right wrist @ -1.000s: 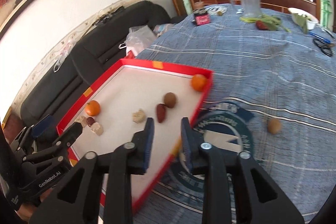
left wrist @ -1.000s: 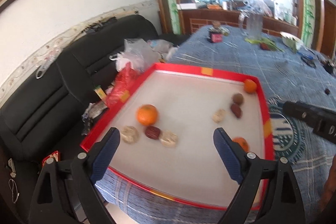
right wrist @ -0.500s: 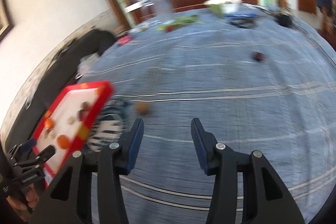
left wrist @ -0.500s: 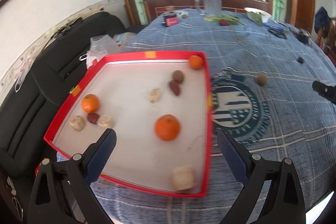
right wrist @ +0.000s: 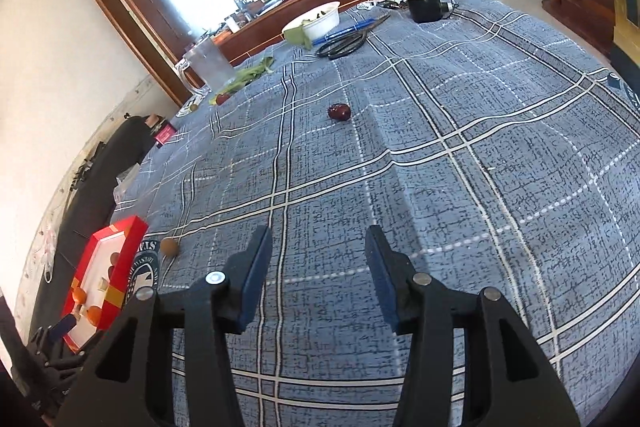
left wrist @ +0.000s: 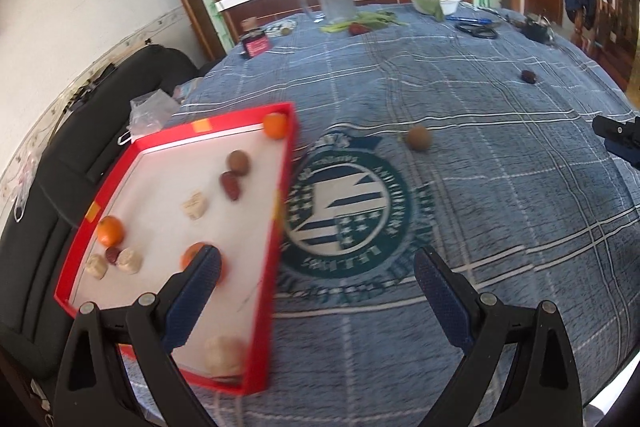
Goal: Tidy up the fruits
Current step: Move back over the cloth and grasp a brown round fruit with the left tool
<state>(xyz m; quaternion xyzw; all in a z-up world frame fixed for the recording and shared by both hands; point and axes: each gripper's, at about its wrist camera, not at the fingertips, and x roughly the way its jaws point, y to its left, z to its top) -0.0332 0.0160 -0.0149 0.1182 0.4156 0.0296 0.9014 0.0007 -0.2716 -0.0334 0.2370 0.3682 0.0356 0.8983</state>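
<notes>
Right gripper swung off the tray toward the loose fruit.

A second before closed over the red tray (left wrist: 280,211), the right gripper (right wrist: 318,277) now hung open and empty, facing the far dark red fruit (right wrist: 339,112). The left gripper (left wrist: 316,281) gaped empty beside the tray. Two fruits lay loose on the cloth, counting the brown one (left wrist: 419,138); the tray held three oranges (left wrist: 275,125).
</notes>
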